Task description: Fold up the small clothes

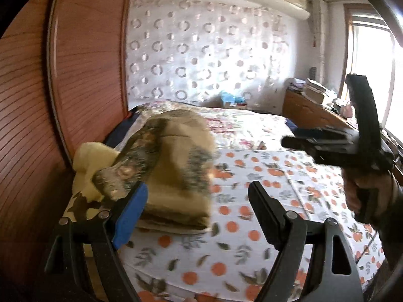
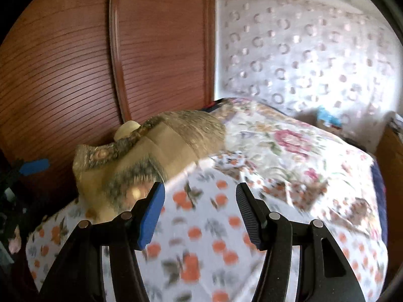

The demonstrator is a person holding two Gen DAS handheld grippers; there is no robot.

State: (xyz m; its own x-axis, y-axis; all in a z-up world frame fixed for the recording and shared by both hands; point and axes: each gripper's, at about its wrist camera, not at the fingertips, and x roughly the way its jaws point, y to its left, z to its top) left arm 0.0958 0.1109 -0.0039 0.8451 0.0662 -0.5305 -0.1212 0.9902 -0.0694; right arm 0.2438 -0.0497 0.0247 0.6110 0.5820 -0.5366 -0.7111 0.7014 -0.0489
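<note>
A folded tan garment (image 1: 176, 156) (image 2: 151, 156) with dark flowered borders lies at the left side of the bed, on top of a pale yellow piece (image 1: 90, 161) (image 2: 127, 128). My left gripper (image 1: 199, 186) is open just in front of it, with nothing between its fingers. My right gripper (image 2: 199, 185) is open too, over the orange-print sheet (image 2: 201, 239) just right of the garment, and holds nothing. In the left wrist view a hand holds the right gripper (image 1: 297, 142) at the far right. The left gripper's blue pad (image 2: 34, 166) shows at the left edge of the right wrist view.
A reddish wooden wardrobe (image 1: 75, 75) (image 2: 75, 63) stands right behind the pile. A flowered quilt (image 1: 239, 125) (image 2: 289, 138) covers the far half of the bed. A camouflage cloth (image 1: 78, 203) peeks out under the pile. A cluttered wooden desk (image 1: 309, 108) stands by the window.
</note>
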